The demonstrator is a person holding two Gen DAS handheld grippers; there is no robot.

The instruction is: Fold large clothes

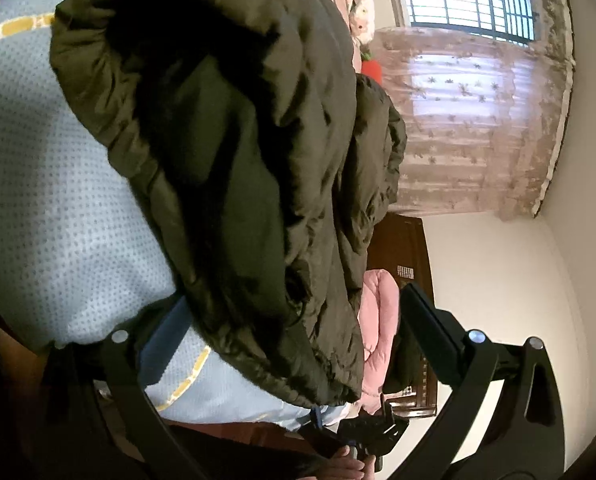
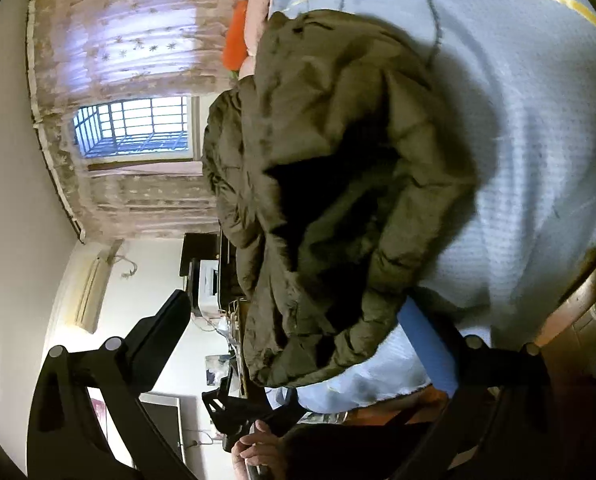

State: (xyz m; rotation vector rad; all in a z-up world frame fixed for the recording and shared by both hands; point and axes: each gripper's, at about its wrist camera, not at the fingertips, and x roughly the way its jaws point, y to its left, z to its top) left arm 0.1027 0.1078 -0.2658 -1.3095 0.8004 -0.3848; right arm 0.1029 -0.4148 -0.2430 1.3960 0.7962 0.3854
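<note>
On the bed, a bulky olive-green padded jacket (image 1: 250, 168) lies heaped and rumpled, not flat, over a pale blue dotted bedspread (image 1: 38, 200) with yellow trim. Its near edge reaches the foot of the bed, between the fingers of both tools.

Left gripper (image 1: 282, 344): fingers spread wide apart, one with a blue pad against the bedspread, the other clear in the air; the jacket's hem sits between them, not clamped. Right gripper (image 2: 298, 340): likewise spread wide, the jacket's near fold between its fingers, nothing pinched.

Pink bedding (image 1: 378, 320) lies beyond the jacket, with a curtained window (image 1: 466, 0) behind.

Risk, as judged: the padding is thick and slippery, so a shallow bite may slide off, or catch a single layer and drag the heap askew. A low finger could also snag the bedspread along with the hem.
</note>
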